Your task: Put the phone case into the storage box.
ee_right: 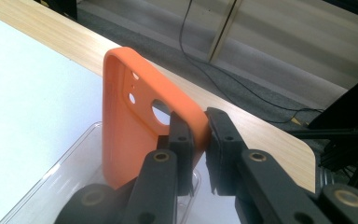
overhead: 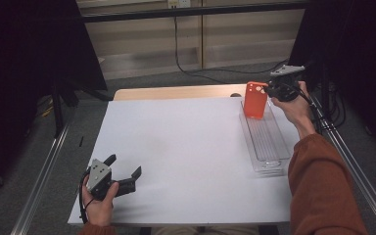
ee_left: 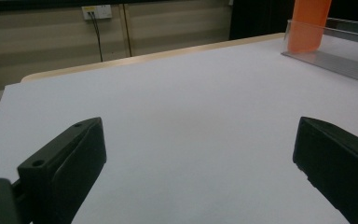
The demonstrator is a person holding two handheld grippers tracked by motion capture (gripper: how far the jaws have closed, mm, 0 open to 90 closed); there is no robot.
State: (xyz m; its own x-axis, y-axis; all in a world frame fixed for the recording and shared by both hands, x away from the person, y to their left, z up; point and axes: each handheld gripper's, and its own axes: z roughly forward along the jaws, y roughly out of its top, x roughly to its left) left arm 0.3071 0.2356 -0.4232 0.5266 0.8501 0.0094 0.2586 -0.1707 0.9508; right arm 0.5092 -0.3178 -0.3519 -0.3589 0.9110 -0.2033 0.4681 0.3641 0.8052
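An orange phone case [overhead: 255,99] stands upright at the far end of a clear plastic tray [overhead: 267,142] on the right side of the white table. My right gripper [overhead: 269,89] is shut on the case's upper right edge; in the right gripper view its jaws pinch the case [ee_right: 130,126] near the camera holes, right gripper [ee_right: 206,135]. My left gripper [overhead: 127,169] rests open near the table's front left, nothing between its fingers. From the left gripper view the case [ee_left: 310,25] shows far off in the tray [ee_left: 335,58], left gripper [ee_left: 198,154].
The white sheet [overhead: 186,147] covers the wooden tabletop [overhead: 176,92], whose bare strip shows at the far edge. A black cable [overhead: 186,63] trails on the floor beyond. Metal rails [overhead: 44,171] run along both sides of the table.
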